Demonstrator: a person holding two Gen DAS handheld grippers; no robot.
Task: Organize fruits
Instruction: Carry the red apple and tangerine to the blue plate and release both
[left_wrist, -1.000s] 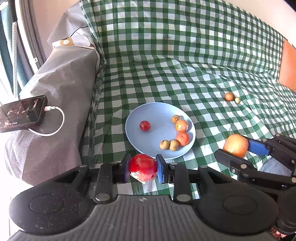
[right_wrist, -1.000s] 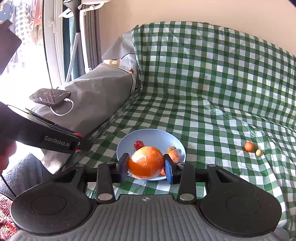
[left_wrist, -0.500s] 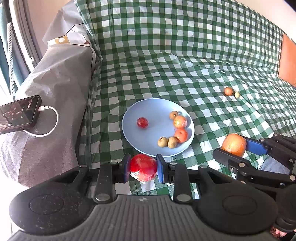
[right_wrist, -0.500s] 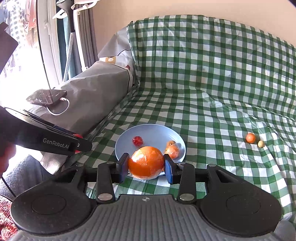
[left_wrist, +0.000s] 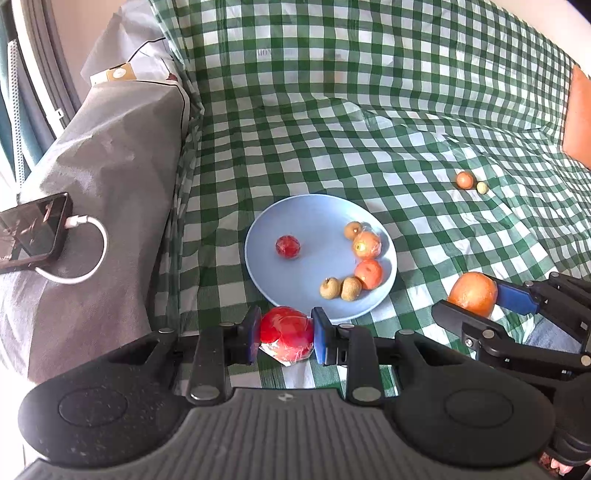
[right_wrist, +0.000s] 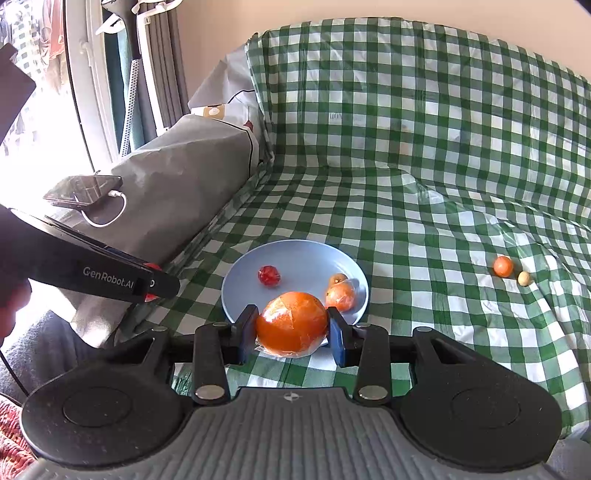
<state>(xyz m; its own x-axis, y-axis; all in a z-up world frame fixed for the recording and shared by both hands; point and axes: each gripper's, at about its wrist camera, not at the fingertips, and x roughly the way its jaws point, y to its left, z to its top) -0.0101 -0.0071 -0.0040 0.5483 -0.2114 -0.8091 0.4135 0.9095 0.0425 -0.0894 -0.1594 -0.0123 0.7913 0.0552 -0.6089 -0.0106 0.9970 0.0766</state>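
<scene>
My left gripper (left_wrist: 284, 334) is shut on a wrapped red apple (left_wrist: 285, 332), held just short of the near rim of a blue plate (left_wrist: 310, 221). My right gripper (right_wrist: 291, 330) is shut on a wrapped orange (right_wrist: 291, 323) over the plate's near edge (right_wrist: 295, 251); it also shows in the left wrist view (left_wrist: 474, 301), right of the plate. The plate holds a small red fruit (left_wrist: 287, 246), two wrapped orange fruits (left_wrist: 366, 244) and several small brown fruits (left_wrist: 330, 288). A small orange fruit (left_wrist: 464, 180) and a pale one (left_wrist: 481, 187) lie apart on the checked cloth.
The green-checked cloth (left_wrist: 332, 129) covers the seat and backrest. A grey covered armrest (left_wrist: 110, 177) stands at the left, with a phone (left_wrist: 33, 227) on a white charging cable. An orange cushion (left_wrist: 580, 118) is at the far right. A window is behind the armrest.
Both grippers keep their fruits. The plate has shifted only slightly in both views, so both hands have moved a little.
</scene>
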